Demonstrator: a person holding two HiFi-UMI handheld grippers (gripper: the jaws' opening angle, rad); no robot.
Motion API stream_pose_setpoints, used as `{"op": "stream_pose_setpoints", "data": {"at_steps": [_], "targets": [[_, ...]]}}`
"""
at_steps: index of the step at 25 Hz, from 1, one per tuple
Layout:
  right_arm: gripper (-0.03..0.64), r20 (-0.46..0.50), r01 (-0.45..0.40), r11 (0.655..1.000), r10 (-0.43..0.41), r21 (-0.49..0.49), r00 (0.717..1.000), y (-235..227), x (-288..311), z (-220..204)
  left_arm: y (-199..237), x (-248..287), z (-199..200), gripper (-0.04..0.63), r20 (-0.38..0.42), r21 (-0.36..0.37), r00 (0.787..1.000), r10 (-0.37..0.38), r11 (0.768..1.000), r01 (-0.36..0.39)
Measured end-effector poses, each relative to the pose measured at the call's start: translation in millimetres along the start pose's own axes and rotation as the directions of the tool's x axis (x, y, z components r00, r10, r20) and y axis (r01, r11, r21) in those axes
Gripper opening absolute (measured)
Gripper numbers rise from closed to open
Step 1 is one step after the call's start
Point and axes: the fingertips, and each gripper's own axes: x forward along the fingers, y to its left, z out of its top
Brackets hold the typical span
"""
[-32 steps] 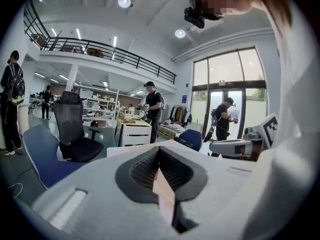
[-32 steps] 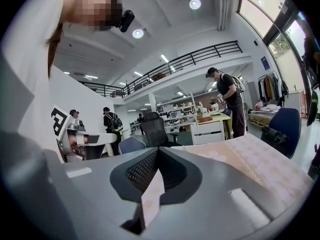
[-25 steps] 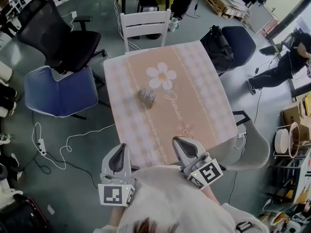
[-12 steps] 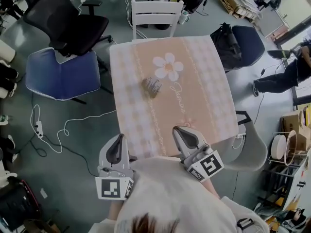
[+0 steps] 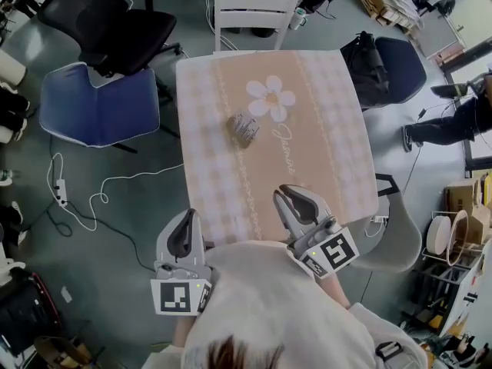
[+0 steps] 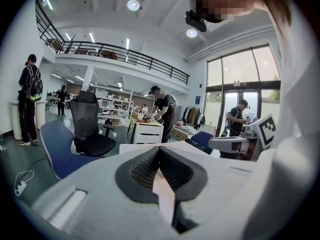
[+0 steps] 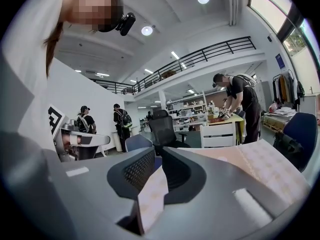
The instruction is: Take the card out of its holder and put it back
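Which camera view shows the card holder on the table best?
The head view: the card holder lies in full sight on the checked tablecloth, near the flower print. Both gripper views show the tablecloth but not the holder.

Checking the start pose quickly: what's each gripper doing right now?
Left gripper: shut, empty.
Right gripper: open partway; its fingers have just been opening, nothing between them.

Bright, even light from ceiling lamps (image 6: 133, 4) and tall windows (image 6: 240, 84); soft shadows. Gripper views fisheye-bent, black corners; head view duller, slightly soft.
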Motion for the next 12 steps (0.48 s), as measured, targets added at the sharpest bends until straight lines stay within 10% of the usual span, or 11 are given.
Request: {"op": "stream_pose_setpoints", "data": {"at_steps": [12], "targets": [[0.153, -0.005, -0.007, 0.994, 0.006, -0.106, 1.0, -68.4, 63.8, 21.4, 9.5, 6.1, -2.5, 0.0, -0.013, -0.021, 0.998, 0.058, 0.998, -0.059]]}}
